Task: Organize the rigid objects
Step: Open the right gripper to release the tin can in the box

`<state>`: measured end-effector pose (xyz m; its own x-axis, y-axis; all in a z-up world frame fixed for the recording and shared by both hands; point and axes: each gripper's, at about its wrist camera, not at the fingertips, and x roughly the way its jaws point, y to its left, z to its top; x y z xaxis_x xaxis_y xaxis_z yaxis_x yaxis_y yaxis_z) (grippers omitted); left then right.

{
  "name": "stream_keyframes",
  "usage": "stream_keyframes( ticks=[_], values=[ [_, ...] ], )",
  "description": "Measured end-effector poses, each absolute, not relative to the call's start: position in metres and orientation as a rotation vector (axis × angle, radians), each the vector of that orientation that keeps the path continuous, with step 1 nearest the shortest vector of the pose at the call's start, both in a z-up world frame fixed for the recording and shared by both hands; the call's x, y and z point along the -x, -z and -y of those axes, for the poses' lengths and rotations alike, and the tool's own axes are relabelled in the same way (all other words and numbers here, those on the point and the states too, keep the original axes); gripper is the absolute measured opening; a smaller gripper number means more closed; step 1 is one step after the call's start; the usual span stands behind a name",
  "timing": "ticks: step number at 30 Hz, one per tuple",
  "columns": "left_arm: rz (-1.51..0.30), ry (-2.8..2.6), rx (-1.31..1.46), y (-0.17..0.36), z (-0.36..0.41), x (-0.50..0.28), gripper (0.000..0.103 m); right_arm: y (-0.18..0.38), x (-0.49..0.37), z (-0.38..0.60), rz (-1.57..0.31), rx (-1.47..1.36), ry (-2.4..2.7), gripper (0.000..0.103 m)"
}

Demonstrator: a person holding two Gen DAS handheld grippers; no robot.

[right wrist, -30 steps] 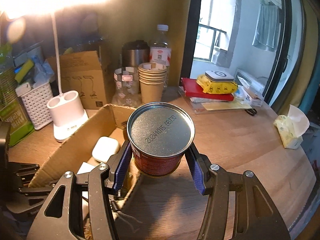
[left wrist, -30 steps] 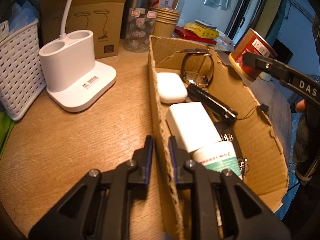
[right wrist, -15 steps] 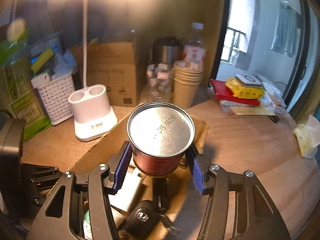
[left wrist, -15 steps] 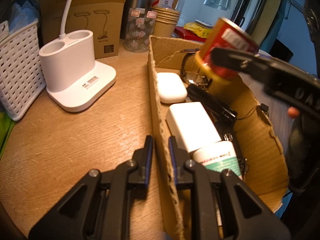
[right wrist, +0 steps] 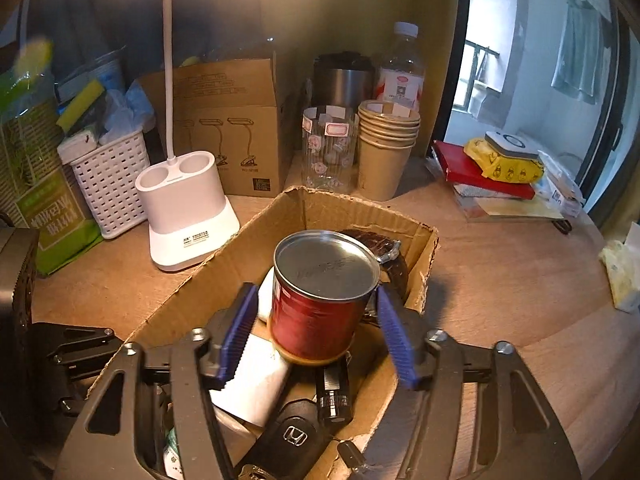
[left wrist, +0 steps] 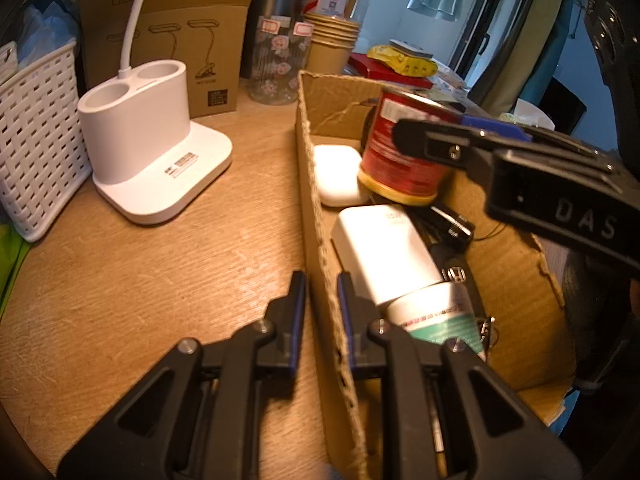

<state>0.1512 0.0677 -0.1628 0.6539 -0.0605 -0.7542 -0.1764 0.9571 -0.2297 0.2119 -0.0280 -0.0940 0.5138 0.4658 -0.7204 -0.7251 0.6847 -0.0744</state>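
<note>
Red tin can [right wrist: 320, 304] sat mid-frame inside torn cardboard box [right wrist: 420, 248], its base hiding a watch | right gripper [right wrist: 316, 336] jaws opening, ribbed blue pads clear of it | left gripper [left wrist: 320, 300] pinched the box's ragged wall, lower centre.

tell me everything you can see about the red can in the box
The red can is a metal cylinder with a plain silver end facing up, faintly stamped, a glossy red wall with a white label patch, and a yellow band at the bottom. It stands slightly tilted inside the cardboard box, on top of the items lying there. The right hand-held gripper straddles it; its jaws are opening, and the blue pads show gaps on both sides.
</note>
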Motion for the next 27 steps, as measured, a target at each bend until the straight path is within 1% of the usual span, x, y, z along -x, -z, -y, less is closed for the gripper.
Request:
stream_keyframes(
  ticks=[27],
  values=[
    [-0.859, -0.066, 0.297, 0.163, -0.068, -0.151, 0.017, 0.083, -0.174, 0.060, -0.716, 0.310, -0.700, 0.066]
  ],
)
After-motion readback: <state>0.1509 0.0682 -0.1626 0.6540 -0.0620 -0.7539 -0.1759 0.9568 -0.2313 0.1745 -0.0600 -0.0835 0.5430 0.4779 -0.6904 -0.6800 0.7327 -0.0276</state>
